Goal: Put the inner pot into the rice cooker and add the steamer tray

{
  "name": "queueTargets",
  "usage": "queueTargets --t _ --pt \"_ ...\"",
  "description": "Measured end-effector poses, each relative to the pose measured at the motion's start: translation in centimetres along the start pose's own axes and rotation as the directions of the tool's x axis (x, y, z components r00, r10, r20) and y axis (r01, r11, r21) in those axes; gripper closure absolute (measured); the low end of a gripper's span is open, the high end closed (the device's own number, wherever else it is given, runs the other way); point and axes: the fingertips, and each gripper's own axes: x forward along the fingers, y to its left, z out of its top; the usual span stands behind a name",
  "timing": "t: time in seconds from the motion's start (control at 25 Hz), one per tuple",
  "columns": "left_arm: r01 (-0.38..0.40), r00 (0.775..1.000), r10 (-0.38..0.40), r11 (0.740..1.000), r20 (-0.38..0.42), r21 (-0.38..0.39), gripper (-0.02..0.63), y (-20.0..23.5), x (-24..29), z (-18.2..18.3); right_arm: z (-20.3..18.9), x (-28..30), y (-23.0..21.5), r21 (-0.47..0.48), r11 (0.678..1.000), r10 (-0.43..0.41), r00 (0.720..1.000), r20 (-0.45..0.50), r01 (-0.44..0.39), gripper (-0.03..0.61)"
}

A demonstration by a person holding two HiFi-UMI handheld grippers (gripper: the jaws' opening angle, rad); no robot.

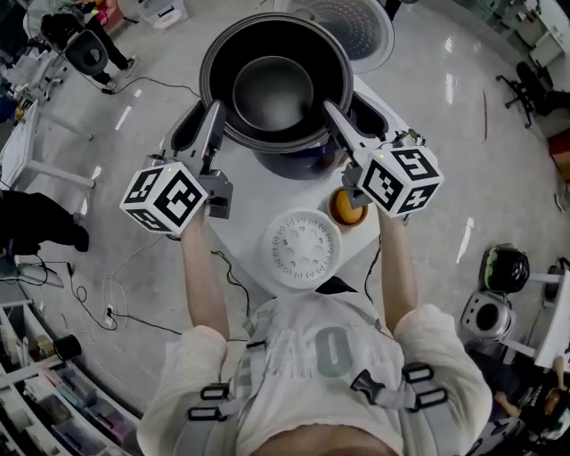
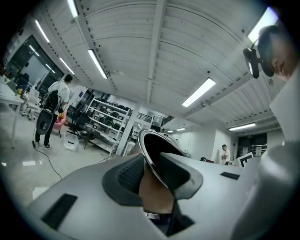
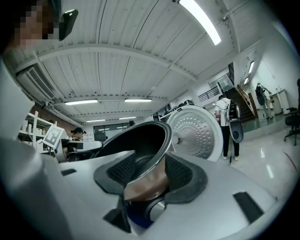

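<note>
The dark metal inner pot point(image 1: 274, 85) hangs tilted above the dark blue rice cooker point(image 1: 298, 163), held by its rim from both sides. My left gripper point(image 1: 214, 111) is shut on the rim's left edge, and my right gripper point(image 1: 331, 111) is shut on its right edge. In the left gripper view the pot rim point(image 2: 157, 150) sits clamped between the jaws of the left gripper point(image 2: 152, 176). The right gripper view shows the pot point(image 3: 140, 140) pinched by the right gripper point(image 3: 145, 178). The white perforated steamer tray point(image 1: 301, 248) lies on the small white table point(image 1: 240, 223), in front of the cooker.
The cooker's lid point(image 1: 356, 22) stands open behind the pot, also visible as a dotted disc, the lid point(image 3: 197, 131). A small orange object point(image 1: 347, 209) sits beside the tray. Cables point(image 1: 107, 294) trail on the floor at left; a black round appliance point(image 1: 503, 267) stands at right.
</note>
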Motion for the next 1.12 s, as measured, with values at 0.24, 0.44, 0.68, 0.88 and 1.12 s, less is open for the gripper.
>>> queueTargets --t 0.24,0.44,0.68,0.88,1.12 --pt "0.024 0.995 -0.023 1.000 -0.100 0.006 0.518 -0.4 3.2 -2.9 -1.4 -1.0 -3.0 0.023 0.997 -0.078 0.996 -0.031 0.078 0.388" --pt "0.015 0.986 -0.013 1.000 -0.168 0.011 0.517 -0.6 5.0 -5.5 -3.1 -1.8 -5.2 0.049 0.993 -0.105 0.992 -0.071 0.109 0.388" --pt "-0.005 0.970 0.008 1.000 -0.243 0.009 0.514 0.7 6.1 -7.9 -5.4 -1.0 -6.4 0.080 0.988 -0.121 0.984 -0.133 0.132 0.388" --pt "-0.032 0.956 0.033 0.999 -0.291 0.009 0.514 1.8 7.1 -8.9 -6.4 -0.1 -7.3 0.097 0.985 -0.122 0.974 -0.191 0.142 0.388" --pt "-0.045 0.939 0.046 0.999 -0.341 0.008 0.514 3.1 7.7 -10.8 -8.5 0.4 -7.7 0.105 0.982 -0.127 0.961 -0.244 0.157 0.390"
